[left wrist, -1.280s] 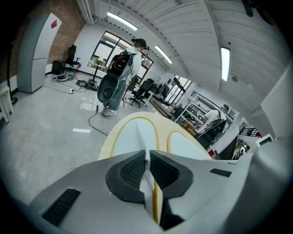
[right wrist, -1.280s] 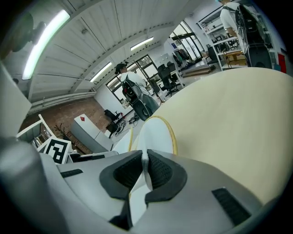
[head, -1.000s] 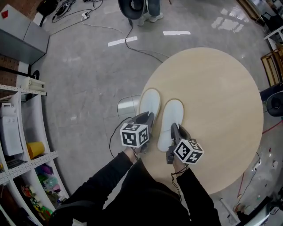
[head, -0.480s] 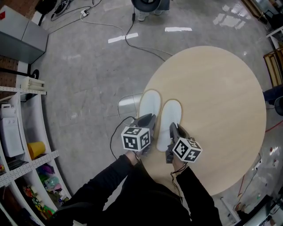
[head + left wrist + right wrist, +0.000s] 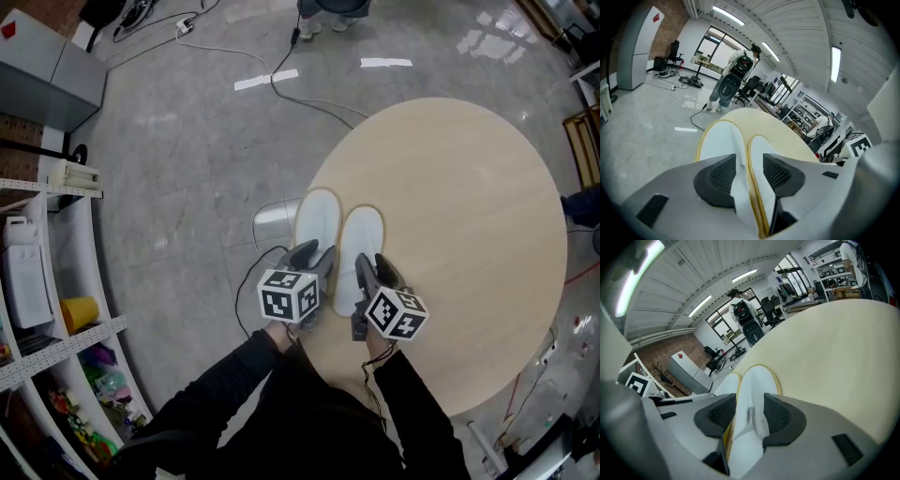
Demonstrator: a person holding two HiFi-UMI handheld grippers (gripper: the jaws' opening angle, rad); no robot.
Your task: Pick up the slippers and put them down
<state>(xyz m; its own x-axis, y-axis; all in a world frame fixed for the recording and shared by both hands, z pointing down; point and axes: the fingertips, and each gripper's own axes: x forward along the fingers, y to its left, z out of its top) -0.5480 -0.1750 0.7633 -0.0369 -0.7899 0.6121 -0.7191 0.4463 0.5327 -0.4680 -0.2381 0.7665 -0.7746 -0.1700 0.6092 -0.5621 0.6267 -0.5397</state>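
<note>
**Both grippers opening at the heels of the slippers on the round table**

The pair of white slippers is lying side by side on the round wooden table (image 5: 469, 206), close to its 9 o'clock edge in the head view. The toes are pointing toward 12 o'clock. The left slipper (image 5: 317, 214) is sitting at 9 o'clock of the right slipper (image 5: 361, 234), and their inner edges are touching or nearly so. The left one is reaching a little further toward 12 o'clock.

The left gripper (image 5: 314, 253) is coming in from 6 o'clock and straddling the heel end of the left slipper. Its jaws have just been opening. In the left gripper view the two dark pads are standing apart, with the slipper's white heel and yellow-trimmed rim running up between them. The pads are no longer pressing on it. From there the rest of the left slipper (image 5: 717, 140) is stretching away toward 12 o'clock, with the right slipper (image 5: 761, 143) just beside it at 3 o'clock.

The right gripper (image 5: 373, 270) is likewise sitting at 6 o'clock of the right slipper, over its heel. Its jaws have also just been opening. In the right gripper view the pads are spread, with the white heel of the right slipper (image 5: 757, 380) rising between them unclamped. The left slipper (image 5: 724, 385) is showing at 9 o'clock of it, and the bare tabletop (image 5: 834, 348) is filling the 3 o'clock side.

Both slippers are resting flat on the table.
</note>
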